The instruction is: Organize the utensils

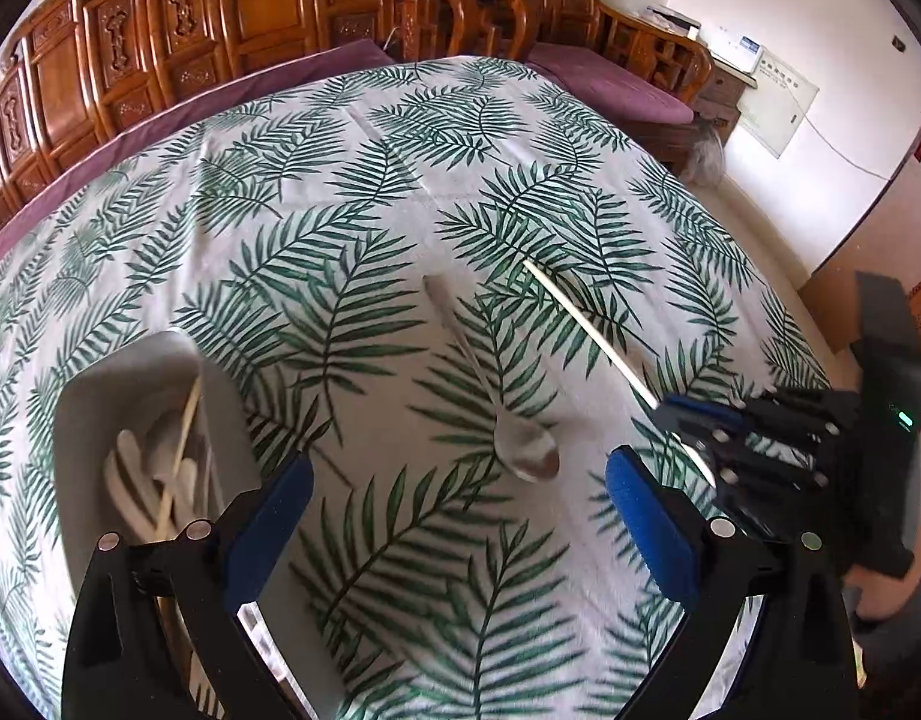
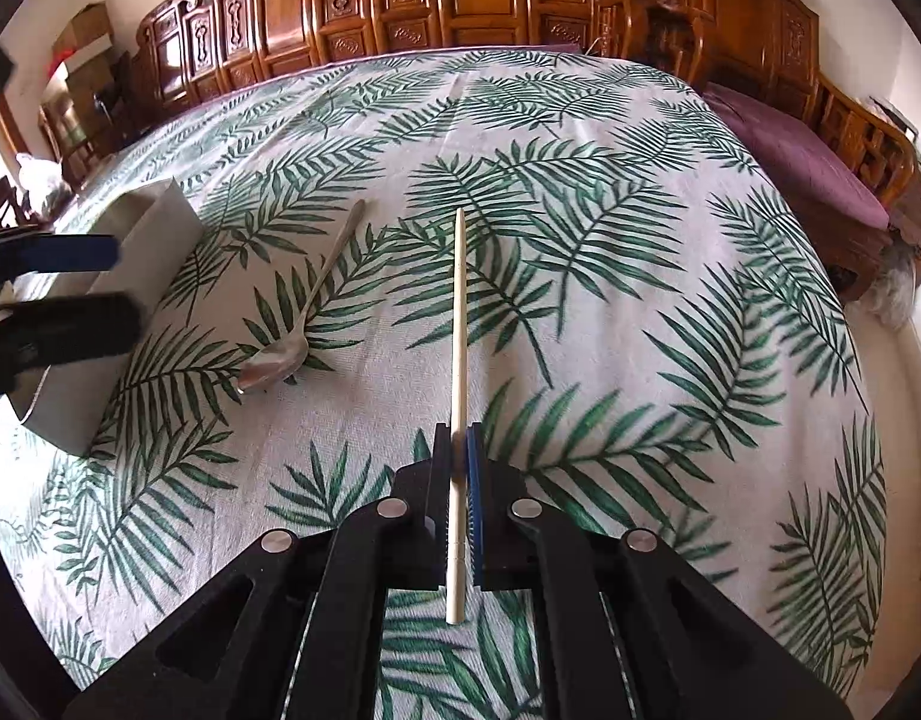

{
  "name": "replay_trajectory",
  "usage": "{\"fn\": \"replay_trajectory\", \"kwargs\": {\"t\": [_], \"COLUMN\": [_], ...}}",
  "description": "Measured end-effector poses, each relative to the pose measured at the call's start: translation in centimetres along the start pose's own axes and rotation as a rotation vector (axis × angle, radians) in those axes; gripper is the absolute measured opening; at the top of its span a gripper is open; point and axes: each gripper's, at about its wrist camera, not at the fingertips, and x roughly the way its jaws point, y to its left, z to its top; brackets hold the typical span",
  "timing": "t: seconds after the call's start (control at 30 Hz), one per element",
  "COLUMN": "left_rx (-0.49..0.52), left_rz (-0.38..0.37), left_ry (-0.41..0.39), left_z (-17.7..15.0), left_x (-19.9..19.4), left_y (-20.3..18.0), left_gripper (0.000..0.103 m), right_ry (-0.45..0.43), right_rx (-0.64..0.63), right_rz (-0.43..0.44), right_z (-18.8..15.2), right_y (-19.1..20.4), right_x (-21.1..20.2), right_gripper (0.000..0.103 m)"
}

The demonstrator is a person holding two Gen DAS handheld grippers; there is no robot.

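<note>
Right gripper (image 2: 458, 450): jaws are clamped narrow on a single wooden chopstick (image 2: 459, 324), gripped near its thick end; a short butt sticks out behind the jaws, the long thin part projects straight ahead of them over the leaf-print surface (image 2: 610, 276). From the left wrist view the stick appears angled up off the cloth rather than lying flat, though lift is hard to confirm. Left gripper (image 1: 457, 510): jaws are spread wide, nothing between them; the metal spoon (image 1: 523, 450) lies on the cloth just ahead of the gap, bowl nearest the jaws, handle pointing away. The grey utensil holder (image 1: 154, 396), already loaded with white cutlery and another chopstick, sits to the outer side of the left jaw. Step in hand is judged to be carrying the gripped chopstick over to the holder. Recommended: grip kept firm, since a thin round stick can pivot between flat pads; the stick raised clear of the spoon before being swung across; the free tip lowered into the holder first, then released. Risk noted: both grippers converging on the same area, so the left should be kept out of the swing path.
</note>
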Motion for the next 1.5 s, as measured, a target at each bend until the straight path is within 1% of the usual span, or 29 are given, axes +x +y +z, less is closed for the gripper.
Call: {"fn": "replay_trajectory", "kwargs": {"t": [0.1, 0.13, 0.17, 0.23, 0.27, 0.33, 0.37, 0.43, 0.47, 0.53, 0.6, 0.77, 0.87, 0.97, 1.03, 1.3, 1.5], "left_rx": [0.025, 0.030, 0.035, 0.034, 0.028, 0.020, 0.019, 0.017, 0.012, 0.003, -0.008, -0.045, -0.045, -0.038, -0.047, 0.003, 0.031], "left_rz": [0.014, 0.016, 0.017, 0.014, 0.006, -0.004, -0.010, -0.018, -0.023, -0.025, -0.025, -0.040, -0.032, -0.011, -0.032, -0.002, -0.010], "left_ry": [0.010, 0.011, 0.014, 0.030, 0.037, 0.050, 0.054, 0.064, 0.073, 0.089, 0.102, 0.131, 0.121, 0.124, 0.122, 0.091, 0.052], "left_z": [0.7, 0.9, 1.1, 1.6, 1.9, 2.3, 2.6, 3.0, 3.2, 3.5, 3.6, 3.6, 3.5, 3.5, 3.5, 3.1, 3.6], "left_x": [1.2, 1.6, 1.9, 2.9, 3.2, 3.9, 4.2, 4.9, 5.3, 6.1, 6.7, 7.8, 7.8, 7.8, 7.7, 6.7, 5.1], "left_y": [-0.5, -0.6, -0.7, -0.9, -0.9, -1.0, -1.1, -1.3, -1.3, -1.4, -1.4, -1.3, -1.3, -1.3, -1.1, -2.0, -3.0], "left_gripper": [0.088, 0.083, 0.081, 0.069, 0.065, 0.054, 0.052, 0.043, 0.041, 0.033, 0.032, 0.024, 0.021, 0.007, 0.000, 0.000, 0.000], "right_ry": [-0.001, 0.006, 0.007, 0.006, 0.008, 0.011, 0.011, 0.010, 0.009, 0.003, -0.002, -0.020, -0.028, -0.032, -0.035, -0.055, -0.067], "right_rx": [0.008, -0.001, -0.012, -0.008, 0.003, 0.021, 0.023, 0.030, 0.035, 0.049, 0.055, 0.067, 0.073, 0.081, 0.086, 0.088, 0.083], "right_rz": [-0.001, -0.006, -0.016, -0.023, -0.017, -0.012, -0.012, -0.012, -0.012, -0.008, -0.005, 0.000, 0.003, 0.006, 0.009, 0.011, 0.009], "right_z": [-0.5, -0.5, -0.5, -0.5, -0.5, -0.5, -0.5, -0.5, -0.5, -0.4, -0.3, 0.1, 0.3, 0.3, 0.4, 0.8, 1.1], "right_y": [-0.3, -0.3, -0.2, -0.4, -0.7, -1.1, -1.2, -1.5, -1.7, -2.0, -2.2, -2.6, -2.7, -2.8, -3.0, -3.0, -2.8], "right_x": [-0.6, -0.5, -0.6, -0.6, -0.6, -0.5, -0.5, -0.6, -0.6, -0.9, -1.1, -1.7, -2.0, -2.2, -2.3, -3.0, -3.6], "right_gripper": [0.006, 0.006, 0.006, 0.006, 0.006, 0.006, 0.006, 0.006, 0.006, 0.006, 0.006, 0.006, 0.006, 0.006, 0.006, 0.006, 0.006]}}
